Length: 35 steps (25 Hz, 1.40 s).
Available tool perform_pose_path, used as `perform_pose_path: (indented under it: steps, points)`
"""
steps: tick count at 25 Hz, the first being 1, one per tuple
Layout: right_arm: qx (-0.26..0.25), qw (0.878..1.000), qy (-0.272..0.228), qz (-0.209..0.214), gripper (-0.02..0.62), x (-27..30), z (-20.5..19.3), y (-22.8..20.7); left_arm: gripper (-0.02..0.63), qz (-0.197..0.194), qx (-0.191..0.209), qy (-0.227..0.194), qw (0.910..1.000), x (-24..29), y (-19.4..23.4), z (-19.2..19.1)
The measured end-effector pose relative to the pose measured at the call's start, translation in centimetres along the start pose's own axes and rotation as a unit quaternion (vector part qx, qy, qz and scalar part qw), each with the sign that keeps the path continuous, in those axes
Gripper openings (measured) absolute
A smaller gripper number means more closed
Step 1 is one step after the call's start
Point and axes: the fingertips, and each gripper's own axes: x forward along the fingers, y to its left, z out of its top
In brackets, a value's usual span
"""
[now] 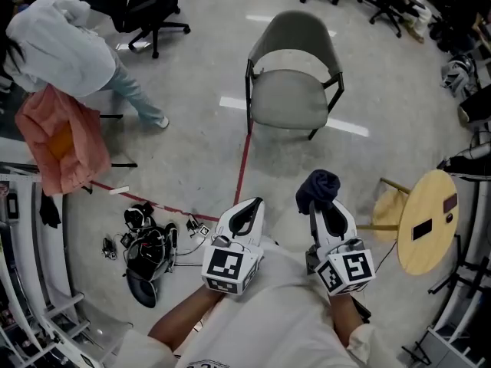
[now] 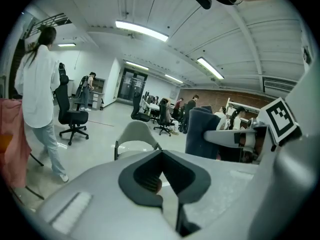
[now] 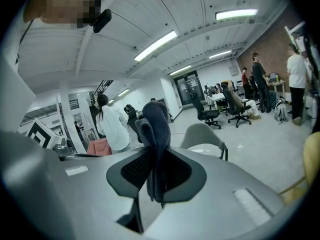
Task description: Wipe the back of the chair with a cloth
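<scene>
A grey-green chair (image 1: 295, 75) with a black frame stands on the floor ahead of me, its curved back on the far side. It also shows as the chair (image 2: 134, 137) in the left gripper view and the chair (image 3: 203, 137) in the right gripper view. My right gripper (image 1: 321, 202) is shut on a dark blue cloth (image 1: 317, 188), which sticks up from the jaws as the cloth (image 3: 154, 134). My left gripper (image 1: 247, 207) is held beside it, jaws shut with nothing between them. Both grippers are short of the chair.
A person in a white top (image 1: 65, 48) stands at the left beside a pink garment (image 1: 60, 142). Black gear and cables (image 1: 149, 248) lie on the floor at my left. A round wooden table (image 1: 428, 221) is at the right. Black office chairs (image 1: 149, 10) stand further back.
</scene>
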Motion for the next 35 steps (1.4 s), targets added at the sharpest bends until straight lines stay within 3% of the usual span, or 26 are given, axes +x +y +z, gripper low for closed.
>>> perform_pose_path:
  steps: [12, 16, 27, 35]
  points:
    - [0.009, 1.0, 0.011, -0.006, 0.077, 9.4, 3.2, -4.6, 0.001, 0.004, -0.003, 0.016, 0.9999, 8.0, 5.0, 3.8]
    - [0.002, 1.0, 0.018, 0.006, 0.077, 13.9, 5.5, -7.1, 0.001, 0.016, -0.008, 0.037, 0.9991, 12.8, 7.0, 5.6]
    - [-0.024, 0.999, 0.029, 0.039, 0.077, 25.8, 14.3, -18.1, 0.001, 0.045, -0.004, 0.046, 0.9979, 28.4, 8.9, 14.6]
    - [-0.023, 0.996, 0.045, 0.07, 0.077, 31.6, 16.8, -23.7, 0.002, 0.058, 0.004, 0.05, 0.9971, 36.9, 9.3, 17.8]
